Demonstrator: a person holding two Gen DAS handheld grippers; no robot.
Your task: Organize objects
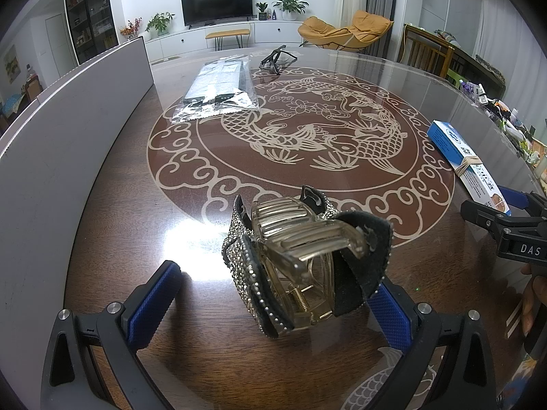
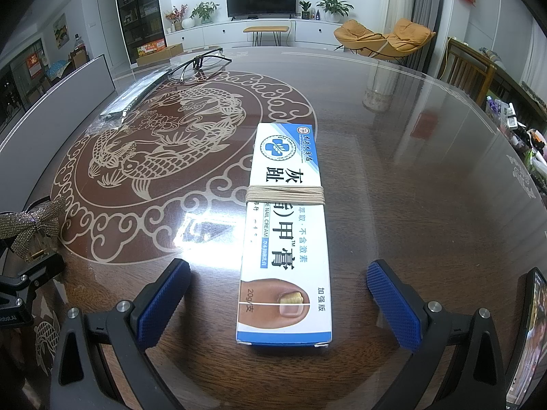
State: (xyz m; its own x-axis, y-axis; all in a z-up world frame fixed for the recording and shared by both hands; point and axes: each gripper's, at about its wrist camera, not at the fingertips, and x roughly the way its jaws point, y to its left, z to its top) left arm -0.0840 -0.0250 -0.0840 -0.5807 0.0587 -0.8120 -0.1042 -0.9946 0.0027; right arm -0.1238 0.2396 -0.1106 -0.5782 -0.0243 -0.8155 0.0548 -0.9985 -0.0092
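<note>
A clear hair claw clip with a rhinestone bow [image 1: 301,259] lies on the round table between the wide-open fingers of my left gripper [image 1: 273,304]; neither pad visibly presses it. It also shows at the left edge of the right wrist view [image 2: 30,225]. A blue and white nail cream box [image 2: 287,229] bound with a rubber band lies between the open fingers of my right gripper [image 2: 278,300], untouched. The box also shows in the left wrist view [image 1: 465,160], with the right gripper [image 1: 506,218] at its near end.
Black glasses [image 1: 273,59] and a plastic-wrapped dark packet [image 1: 218,85] lie at the table's far left side. A grey panel [image 1: 68,130] stands along the left edge. A phone [image 2: 526,341] is at the right. Clutter lines the far right rim [image 1: 506,116].
</note>
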